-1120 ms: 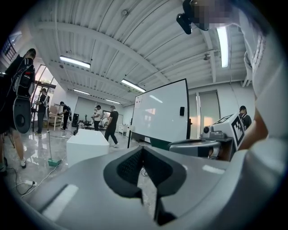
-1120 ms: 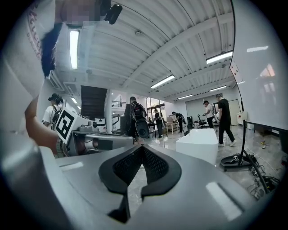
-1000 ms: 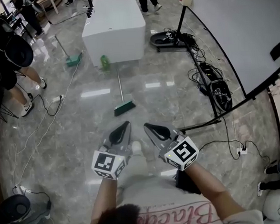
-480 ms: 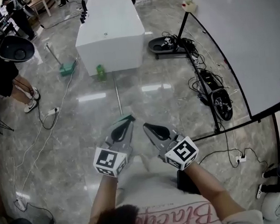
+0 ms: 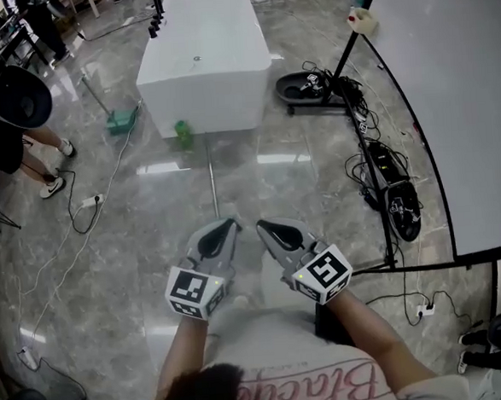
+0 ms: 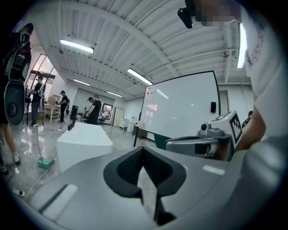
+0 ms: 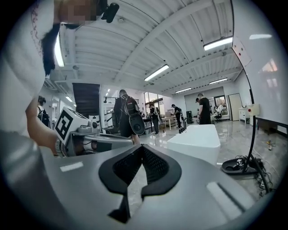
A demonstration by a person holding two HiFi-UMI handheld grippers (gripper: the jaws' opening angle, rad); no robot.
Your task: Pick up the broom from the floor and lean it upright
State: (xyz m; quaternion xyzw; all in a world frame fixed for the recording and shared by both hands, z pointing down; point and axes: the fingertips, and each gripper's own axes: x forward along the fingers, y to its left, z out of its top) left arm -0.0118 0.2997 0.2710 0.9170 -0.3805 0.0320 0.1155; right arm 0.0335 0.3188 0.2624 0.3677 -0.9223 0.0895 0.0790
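Broom (image 5: 212,185) lies flat on the floor (image 5: 127,272), its head hidden under the left gripper (image 5: 225,228), which like the right gripper (image 5: 266,229) has jaws pressed together and empty, so they should spread before dipping onto the handle; a second ago the head lay well ahead.

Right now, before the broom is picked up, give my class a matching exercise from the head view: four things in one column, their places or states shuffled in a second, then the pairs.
Column one:
1. broom
2. green bottle
3. whiteboard
4. left gripper

Column two:
a. jaws shut, holding nothing
b. lying on the floor, handle pointing toward the white tub
c. standing along the right side of the view
d. on the floor against the white tub's near wall

Pairs: 1-b; 2-d; 3-c; 4-a
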